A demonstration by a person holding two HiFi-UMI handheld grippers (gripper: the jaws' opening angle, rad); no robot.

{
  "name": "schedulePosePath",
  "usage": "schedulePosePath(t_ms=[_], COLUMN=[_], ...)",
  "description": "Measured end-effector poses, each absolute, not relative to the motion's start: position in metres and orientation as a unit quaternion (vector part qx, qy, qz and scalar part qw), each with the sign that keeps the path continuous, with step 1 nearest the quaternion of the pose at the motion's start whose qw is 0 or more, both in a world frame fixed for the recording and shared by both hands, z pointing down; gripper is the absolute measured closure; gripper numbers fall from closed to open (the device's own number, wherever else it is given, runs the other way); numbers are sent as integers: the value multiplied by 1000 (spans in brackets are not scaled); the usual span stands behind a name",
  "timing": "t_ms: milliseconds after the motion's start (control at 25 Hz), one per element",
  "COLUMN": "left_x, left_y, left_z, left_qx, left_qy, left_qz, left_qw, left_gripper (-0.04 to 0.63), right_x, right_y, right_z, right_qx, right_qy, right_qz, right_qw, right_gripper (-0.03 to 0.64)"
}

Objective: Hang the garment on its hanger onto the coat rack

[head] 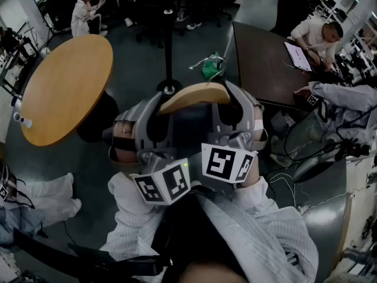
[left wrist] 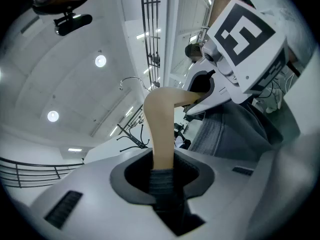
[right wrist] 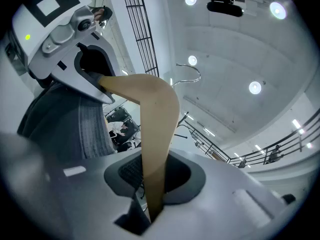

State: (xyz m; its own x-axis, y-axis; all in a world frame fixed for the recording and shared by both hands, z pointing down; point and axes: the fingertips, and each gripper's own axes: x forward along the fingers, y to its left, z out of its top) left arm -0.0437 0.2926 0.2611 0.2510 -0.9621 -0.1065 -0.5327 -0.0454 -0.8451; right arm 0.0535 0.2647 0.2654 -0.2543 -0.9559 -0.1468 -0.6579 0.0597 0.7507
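A round wooden table (head: 65,87) and dark desk (head: 265,63) stand on grey floor (head: 136,69).

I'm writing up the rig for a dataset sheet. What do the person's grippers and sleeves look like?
The left gripper and right gripper are light grey moulded plastic with dark ribbed pads. Each carries a white cube printed with black square markers. The sleeves are white with fine stripes.

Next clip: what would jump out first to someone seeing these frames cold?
The pale wooden hanger is raised at the centre of the head view. The left claw and right claw are each clamped on one of its arms, with the grey garment draped on it. Just beyond stands the dark coat rack pole, with a round wooden table to its left.
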Motion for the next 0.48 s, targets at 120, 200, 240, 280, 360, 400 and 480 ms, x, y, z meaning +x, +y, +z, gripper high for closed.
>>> schedulePosePath(t_ms=[120,200,240,280,360,400,480], left_x=[-50,-52,-52,-51,-48,-47,-45], left_y=[293,293,292,290,288,287,288], left_z=[259,257,256,256,258,259,260], left_qx=[-659,-653,-652,-652,-653,-653,-656], left_qy=[578,586,588,588,587,587,584], left_qz=[-266,-266,-264,-262,-258,-257,-256], left_qw=[401,398,399,400,403,403,404], left_gripper=[506,506,506,506,506,506,506], right_x=[45,43,43,43,46,48,50], right_y=[260,258,257,256,255,254,255], right_z=[262,259,258,258,260,261,262], right_qx=[555,548,547,548,550,551,553], right_qy=[-714,-717,-716,-715,-712,-711,-709], right_qz=[-382,-388,-390,-392,-394,-395,-395], right_qw=[192,189,188,188,188,188,190], right_gripper=[546,546,546,546,546,546,546])
